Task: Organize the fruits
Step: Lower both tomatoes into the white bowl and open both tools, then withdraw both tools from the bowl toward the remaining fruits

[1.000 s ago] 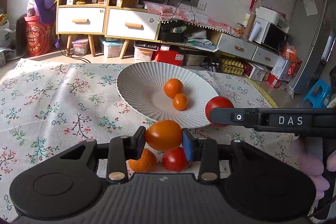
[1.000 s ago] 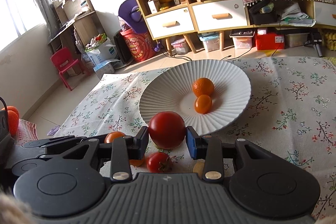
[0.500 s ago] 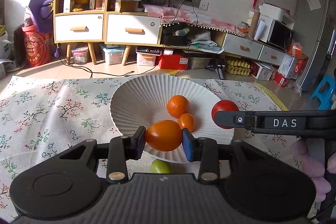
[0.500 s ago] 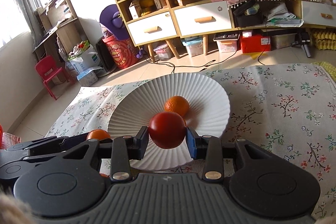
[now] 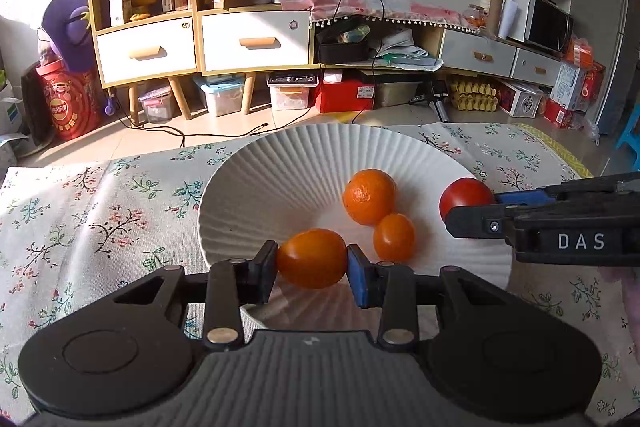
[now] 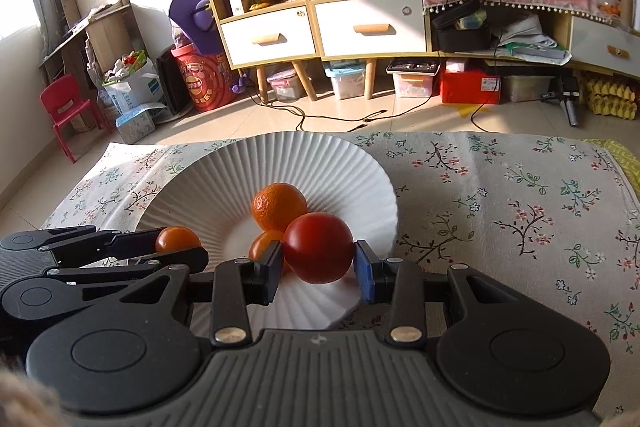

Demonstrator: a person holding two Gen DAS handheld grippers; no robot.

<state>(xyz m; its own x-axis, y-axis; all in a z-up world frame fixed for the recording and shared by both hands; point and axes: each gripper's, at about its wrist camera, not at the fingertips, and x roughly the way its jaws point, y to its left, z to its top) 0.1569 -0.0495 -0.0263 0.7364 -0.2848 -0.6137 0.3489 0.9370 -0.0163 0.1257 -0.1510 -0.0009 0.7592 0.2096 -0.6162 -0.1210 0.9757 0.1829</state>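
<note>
Left wrist view: the left gripper (image 5: 312, 262) was clamped on an orange tomato (image 5: 312, 258), held over the near part of the plate (image 5: 280, 167). The right gripper (image 6: 319, 263) was clamped on a red tomato (image 6: 319, 247) above the plate's right side. A mandarin (image 5: 370, 195) and a kumquat (image 5: 394, 237) were already lodged in the plate. Judged: two fruits placed, two awaiting release. "DAS" (image 5: 581, 241) was read on the right gripper's side.

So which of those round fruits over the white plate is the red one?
The smooth red tomato clamped in the right gripper. The left gripper holds an orange tomato; the dimpled mandarin and small orange fruit lie on the ribbed white plate.
</note>
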